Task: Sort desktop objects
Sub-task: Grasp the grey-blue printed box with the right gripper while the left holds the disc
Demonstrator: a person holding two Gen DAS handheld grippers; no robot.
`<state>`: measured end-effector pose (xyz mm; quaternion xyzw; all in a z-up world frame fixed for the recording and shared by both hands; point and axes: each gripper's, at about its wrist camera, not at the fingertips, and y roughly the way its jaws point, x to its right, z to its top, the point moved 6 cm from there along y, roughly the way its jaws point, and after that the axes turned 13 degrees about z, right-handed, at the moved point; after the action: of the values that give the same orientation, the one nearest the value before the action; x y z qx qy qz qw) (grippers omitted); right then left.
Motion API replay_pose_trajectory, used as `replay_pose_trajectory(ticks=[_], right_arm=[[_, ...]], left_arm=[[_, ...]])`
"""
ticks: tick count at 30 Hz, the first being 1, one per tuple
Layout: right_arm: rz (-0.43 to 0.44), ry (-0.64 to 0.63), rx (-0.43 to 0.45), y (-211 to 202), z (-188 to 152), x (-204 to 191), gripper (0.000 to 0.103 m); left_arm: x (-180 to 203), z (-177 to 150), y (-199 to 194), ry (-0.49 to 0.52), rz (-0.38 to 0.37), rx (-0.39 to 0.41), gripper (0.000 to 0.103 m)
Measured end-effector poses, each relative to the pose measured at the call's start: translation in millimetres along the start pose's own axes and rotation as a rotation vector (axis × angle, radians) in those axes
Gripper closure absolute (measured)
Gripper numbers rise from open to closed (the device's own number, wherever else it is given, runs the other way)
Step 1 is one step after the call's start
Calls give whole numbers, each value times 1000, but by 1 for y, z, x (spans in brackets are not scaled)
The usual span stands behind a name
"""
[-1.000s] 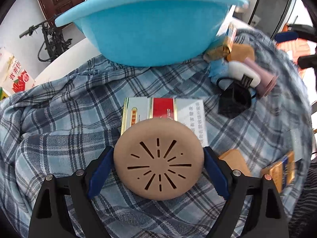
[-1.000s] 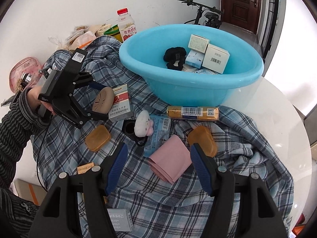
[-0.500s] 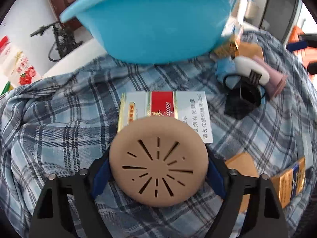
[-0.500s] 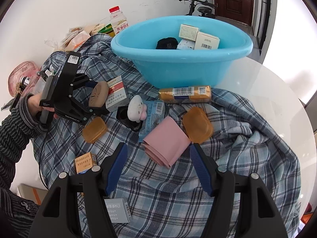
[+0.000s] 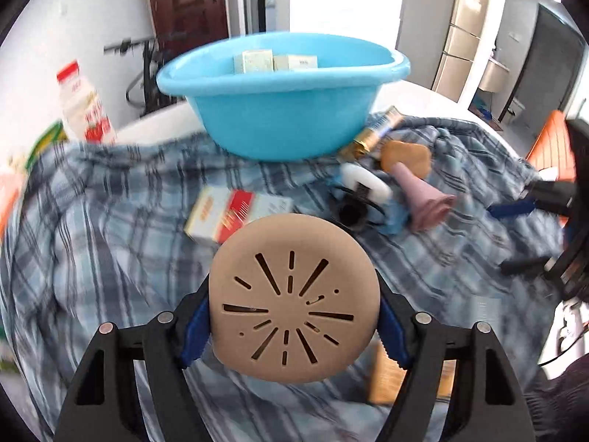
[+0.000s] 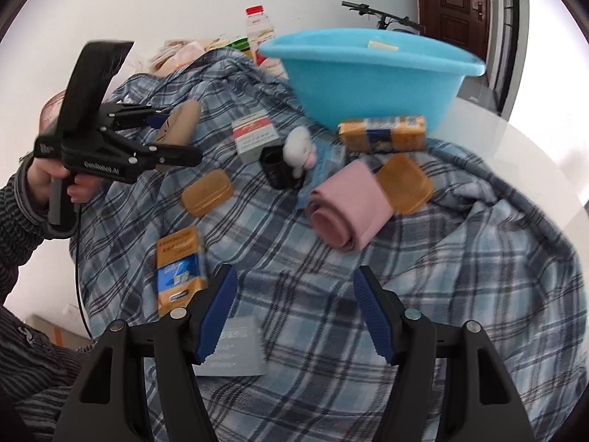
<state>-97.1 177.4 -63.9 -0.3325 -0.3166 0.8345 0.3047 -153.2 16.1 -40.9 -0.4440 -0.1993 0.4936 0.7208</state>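
L gripper (image 5: 294, 316) jaws just closing, clenched on tan disc (image 5: 294, 309), lower centre | R gripper (image 6: 294, 313) released, empty | risk: edge-only grip, disc slips before blue basin (image 5: 287, 125), top centre

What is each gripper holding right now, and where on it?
The left gripper grips the tan slotted disc by its opposite side edges, clear of the plaid cloth; its jaws have just been closing on it. The right gripper holds nothing, jaws open.

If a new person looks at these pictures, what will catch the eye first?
First, the round tan disc with slots, clamped in the left gripper, whose jaws have just been closing on it. Behind it, a big blue basin with boxes inside stands on the checked cloth. A pink roll lies ahead of the open right gripper.
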Motion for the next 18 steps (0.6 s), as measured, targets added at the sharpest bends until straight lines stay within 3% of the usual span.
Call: replay_pose_trajectory(ticks=[4,8,11,14,16,18], right_arm=[[31,6,-14,9,-19,-12,39],[0,-21,3,10,-36,-24,39],[-5,-51,26,9,-48,-38,39],[-31,-126,56,9,-56,-54,38],[-48,-175,64,11,-58,-63,33],[-86,-202,77,14,-58,-66,17]], left_arm=[[31,-28,-12,119,-20,-21,25],[48,-44,-21,114,-60,-8,25],[53,-50,-28,125,-14,22,25],[58,-58,-28,142,17,-4,25],[62,-64,-27,165,22,-25,25],[65,-68,-24,179,31,-43,25]])
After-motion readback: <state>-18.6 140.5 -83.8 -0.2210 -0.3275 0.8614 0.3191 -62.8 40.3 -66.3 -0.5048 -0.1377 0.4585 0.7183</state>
